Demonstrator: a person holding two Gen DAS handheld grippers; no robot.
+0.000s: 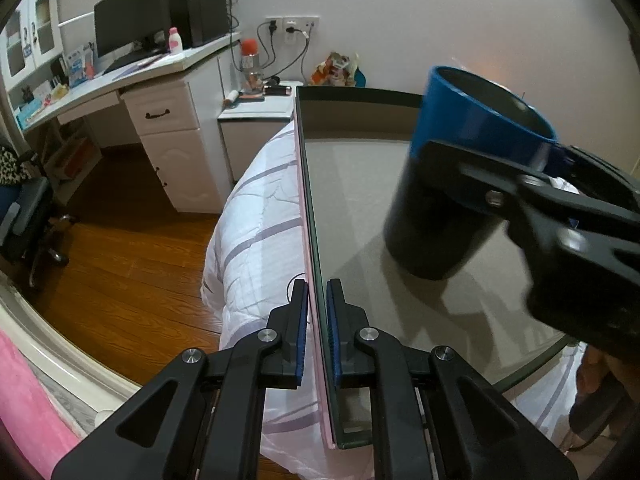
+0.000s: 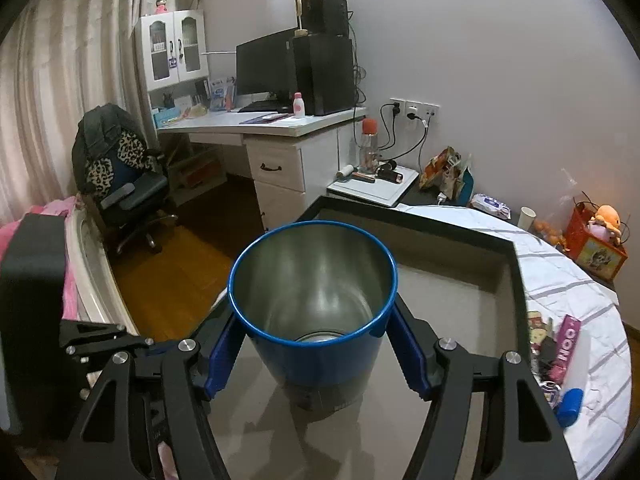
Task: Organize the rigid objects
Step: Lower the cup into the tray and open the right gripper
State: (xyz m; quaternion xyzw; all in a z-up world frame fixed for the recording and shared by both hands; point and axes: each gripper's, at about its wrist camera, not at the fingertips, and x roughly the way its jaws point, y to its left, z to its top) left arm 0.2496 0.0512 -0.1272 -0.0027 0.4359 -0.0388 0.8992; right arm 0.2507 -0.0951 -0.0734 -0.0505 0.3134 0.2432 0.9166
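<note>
We hold the blue cup (image 2: 316, 312) tight in our right gripper (image 2: 316, 344), one blue pad (image 2: 222, 356) on each side. The cup is open at the top and shiny inside. It hangs over the big tray (image 2: 516, 280) that sits on the bed (image 2: 568, 280). Our left gripper (image 1: 318, 332) is pinched onto the tray's thin side wall (image 1: 308, 200). Small things lie on the bed beside the tray.

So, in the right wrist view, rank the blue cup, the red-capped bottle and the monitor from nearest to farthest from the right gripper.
1. Blue cup, clamped in the right gripper.
2. Red-capped bottle, on the low stand beyond the box.
3. Monitor, on the desk behind.
</note>
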